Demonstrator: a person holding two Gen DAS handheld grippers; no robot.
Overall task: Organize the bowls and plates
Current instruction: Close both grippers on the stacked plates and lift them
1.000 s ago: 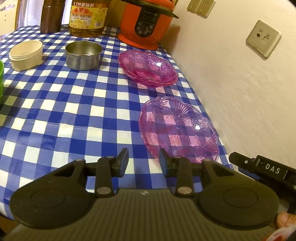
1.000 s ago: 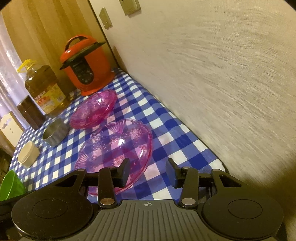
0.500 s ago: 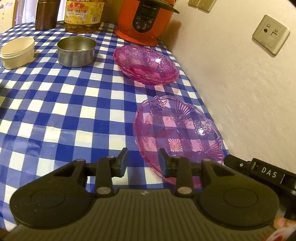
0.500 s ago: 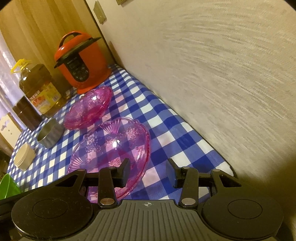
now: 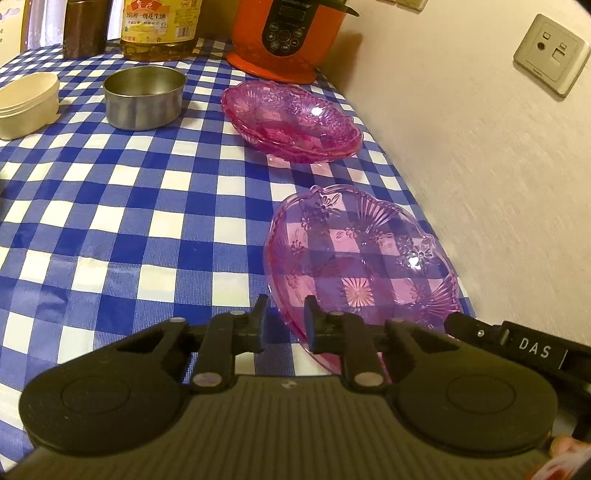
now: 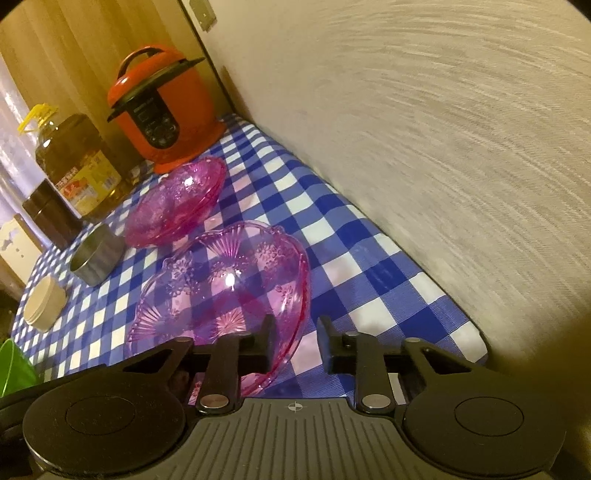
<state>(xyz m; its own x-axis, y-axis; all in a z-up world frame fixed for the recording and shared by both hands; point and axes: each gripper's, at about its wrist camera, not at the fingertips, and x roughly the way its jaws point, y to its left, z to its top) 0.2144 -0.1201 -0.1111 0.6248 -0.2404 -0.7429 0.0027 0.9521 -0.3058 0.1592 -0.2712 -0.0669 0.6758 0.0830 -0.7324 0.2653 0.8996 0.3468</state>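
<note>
- Since a second ago, you have brought both grippers down and closer to the near pink dish (image 5: 364,258), and their jaws stand narrower than before.
- The near pink dish lies on the checked tablecloth (image 5: 147,229) near the table's right edge, just beside the wall (image 5: 480,166), and close to the near corner.
- Your left gripper (image 5: 284,325) is closing. The dish's left rim sits between its jaws, but the pads do not press on it yet.
- Your right gripper (image 6: 295,343) is closing too. The dish's right rim sits between its jaws, and there is still a gap around it.
- The far pink dish (image 5: 291,118) lies further along the same right edge, apart from the near one.
- Behind it, at the far right corner, stands the red cooker (image 5: 288,37).
- The metal bowl (image 5: 144,96) sits left of the far pink dish, and the cream bowl (image 5: 27,103) sits left of that.
- The oil bottle (image 5: 160,27) and a dark jar (image 5: 85,27) stand along the far edge.
- A green bowl (image 6: 14,369) shows at the left edge of the right wrist view.
</note>
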